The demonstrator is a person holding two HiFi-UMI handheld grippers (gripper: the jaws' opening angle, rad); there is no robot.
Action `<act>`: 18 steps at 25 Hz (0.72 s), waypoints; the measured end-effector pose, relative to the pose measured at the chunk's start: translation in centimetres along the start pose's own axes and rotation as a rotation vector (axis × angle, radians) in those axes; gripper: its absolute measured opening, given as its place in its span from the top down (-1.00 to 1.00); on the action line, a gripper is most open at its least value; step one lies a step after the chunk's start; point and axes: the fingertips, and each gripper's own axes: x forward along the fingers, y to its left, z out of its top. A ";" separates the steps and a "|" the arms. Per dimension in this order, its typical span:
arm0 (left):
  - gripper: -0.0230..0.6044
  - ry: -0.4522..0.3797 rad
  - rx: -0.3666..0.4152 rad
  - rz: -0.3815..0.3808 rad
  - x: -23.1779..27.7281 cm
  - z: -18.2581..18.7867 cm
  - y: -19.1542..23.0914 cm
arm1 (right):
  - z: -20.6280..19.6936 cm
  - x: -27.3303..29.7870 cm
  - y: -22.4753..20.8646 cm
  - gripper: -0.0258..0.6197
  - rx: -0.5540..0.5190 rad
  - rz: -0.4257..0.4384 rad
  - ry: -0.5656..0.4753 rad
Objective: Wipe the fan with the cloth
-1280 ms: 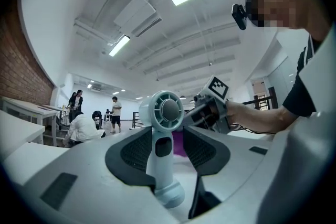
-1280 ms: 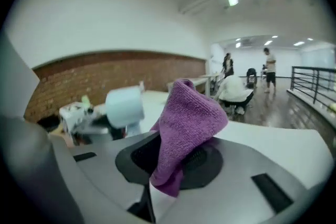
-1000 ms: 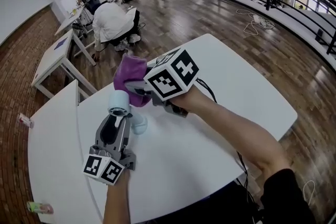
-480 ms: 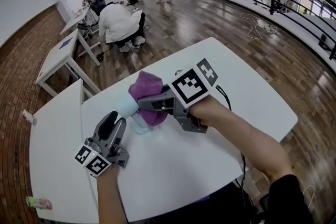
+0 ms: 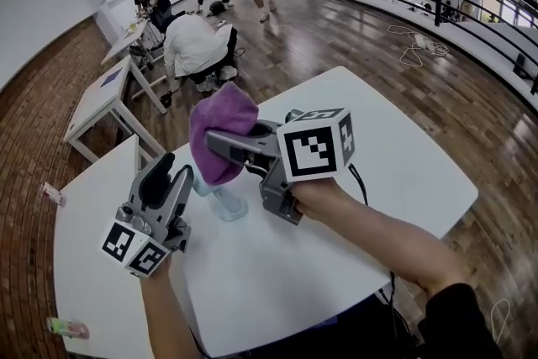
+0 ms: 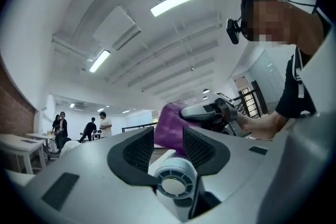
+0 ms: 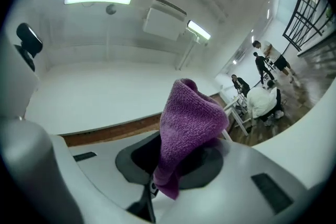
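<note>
Sitting at the lower left of the head view, the left gripper (image 5: 176,170), jaws clenched on the fan (image 6: 176,186) and standing rather wide because of its pale body. Showing, in the left gripper view, the round grilled part of the fan lying low between the two dark pads, close to the camera, with a white part running forward. Holding it over the white table (image 5: 403,172), a little left of the centre, with only a pale, half-clear part showing past the jaw tips. Hanging just above and to the right of that part, the purple cloth (image 5: 220,130), pinched in the right gripper (image 7: 176,162), jaws closed on a fold and the rest standing up as a soft bunch. Not possible telling whether cloth and fan are touching. Judging the fan as light, hard, smooth plastic, probably slippery, with a thin grille easy to bend: better taking hold at the body, as now, not at the grille. Judging the cloth as limp and yielding, so needing only gentle pressing.
</note>
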 end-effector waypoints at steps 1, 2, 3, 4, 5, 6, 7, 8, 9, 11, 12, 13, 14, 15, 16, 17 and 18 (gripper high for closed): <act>0.35 0.023 0.010 -0.013 0.6 -0.4 -0.1 | -1.0 0.4 -0.7 0.71 0.014 -0.024 0.024; 0.35 0.046 0.020 -0.023 0.9 -0.9 -0.2 | -2.2 0.7 -1.6 0.71 0.036 -0.049 0.053; 0.35 0.065 0.027 -0.033 1.1 -1.5 -0.4 | -3.5 0.9 -2.4 0.71 0.064 -0.068 0.080; 0.35 0.080 0.032 -0.048 1.1 -1.9 -0.6 | -4.6 0.9 -3.1 0.71 0.092 -0.081 0.098; 0.35 0.089 0.035 -0.065 1.2 -2.2 -0.9 | -5.5 0.9 -3.6 0.71 0.117 -0.089 0.107; 0.35 0.095 0.037 -0.081 1.2 -2.4 -1.1 | -6.1 0.8 -4.1 0.71 0.135 -0.095 0.113; 0.35 0.099 0.041 -0.092 1.3 -2.5 -1.4 | -6.6 0.6 -4.4 0.71 0.146 -0.098 0.120; 0.35 0.101 0.047 -0.096 1.4 -2.5 -1.6 | -7.0 0.4 -4.7 0.71 0.151 -0.102 0.128; 0.35 0.101 0.051 -0.096 1.5 -2.5 -1.7 | -7.4 0.2 -4.9 0.71 0.151 -0.106 0.139; 0.35 0.096 0.048 -0.094 1.7 -2.6 -1.9 | -7.6 -0.3 -5.1 0.71 0.141 -0.112 0.155; 0.35 0.093 0.043 -0.096 1.7 -2.6 -2.0 | -7.5 -0.5 -5.1 0.71 0.140 -0.109 0.154; 0.35 0.091 0.041 -0.099 1.7 -2.7 -2.0 | -7.0 -0.8 -5.0 0.71 0.149 -0.095 0.137; 0.35 0.090 0.042 -0.101 1.7 -2.7 -2.0 | -6.0 -1.1 -4.8 0.71 0.167 -0.070 0.097; 0.35 0.088 0.047 -0.099 1.6 -2.6 -1.8 | -4.5 -1.5 -4.4 0.71 0.184 -0.040 0.036; 0.35 0.084 0.054 -0.091 1.4 -2.5 -1.5 | -2.7 -2.0 -4.0 0.71 0.186 -0.015 -0.037; 0.35 0.075 0.058 -0.074 1.2 -2.3 -1.0 | -0.8 -2.6 -3.7 0.71 0.166 -0.008 -0.114; 0.35 0.064 0.054 -0.053 1.0 -2.0 -0.4 | 1.2 -3.3 -3.4 0.71 0.133 -0.015 -0.189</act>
